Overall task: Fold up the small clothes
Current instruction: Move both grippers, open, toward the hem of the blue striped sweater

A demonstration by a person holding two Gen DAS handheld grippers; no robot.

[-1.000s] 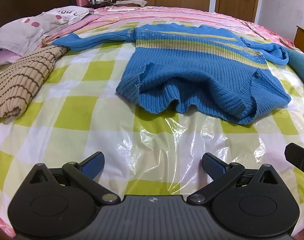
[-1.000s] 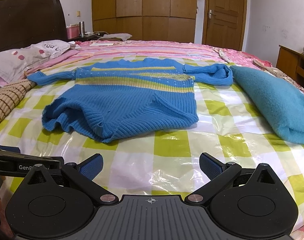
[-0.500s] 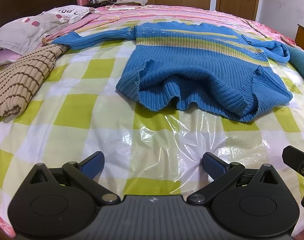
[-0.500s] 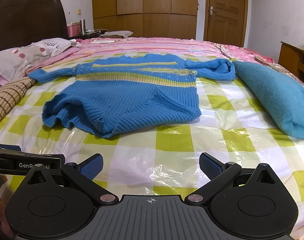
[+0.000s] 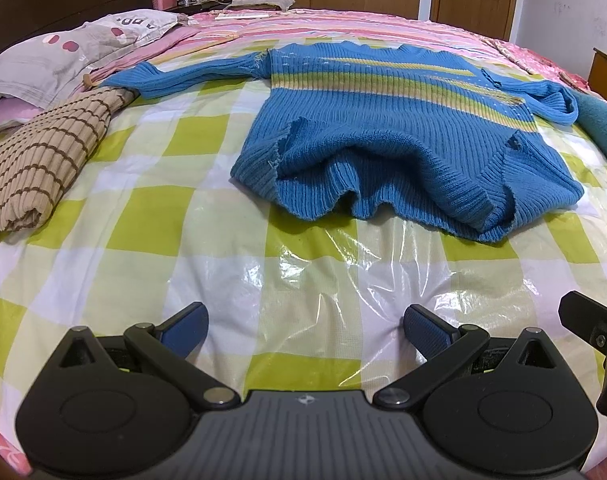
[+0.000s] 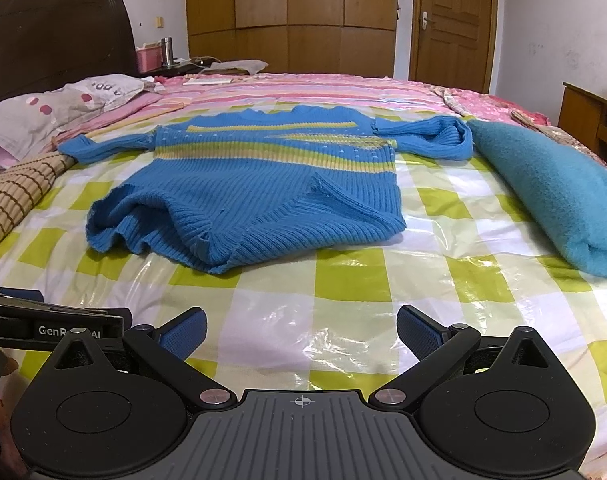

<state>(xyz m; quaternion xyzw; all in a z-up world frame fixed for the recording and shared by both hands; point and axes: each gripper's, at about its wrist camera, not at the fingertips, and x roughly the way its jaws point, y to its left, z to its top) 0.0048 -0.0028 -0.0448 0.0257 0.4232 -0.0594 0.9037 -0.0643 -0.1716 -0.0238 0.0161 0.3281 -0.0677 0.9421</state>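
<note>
A small blue knit sweater [image 5: 387,128] with yellow chest stripes lies flat on the bed, its hem rumpled toward me; it also shows in the right wrist view [image 6: 255,184]. One sleeve stretches out to the left, the other is bunched at the right. My left gripper [image 5: 305,326] is open and empty, low over the plastic-covered checkered sheet, short of the hem. My right gripper [image 6: 301,326] is open and empty, also short of the hem, to the right of the left one.
A folded tan striped garment [image 5: 39,160] lies at the left. A teal fleece blanket [image 6: 559,192] lies at the right. Pillows [image 5: 63,52] sit at the far left by the dark headboard [image 6: 55,40]. A wooden nightstand [image 6: 591,116] stands far right.
Both grippers have crept slightly forward toward the sweater's hem and tilted a little. Both stay open. The sweater has not moved.
</note>
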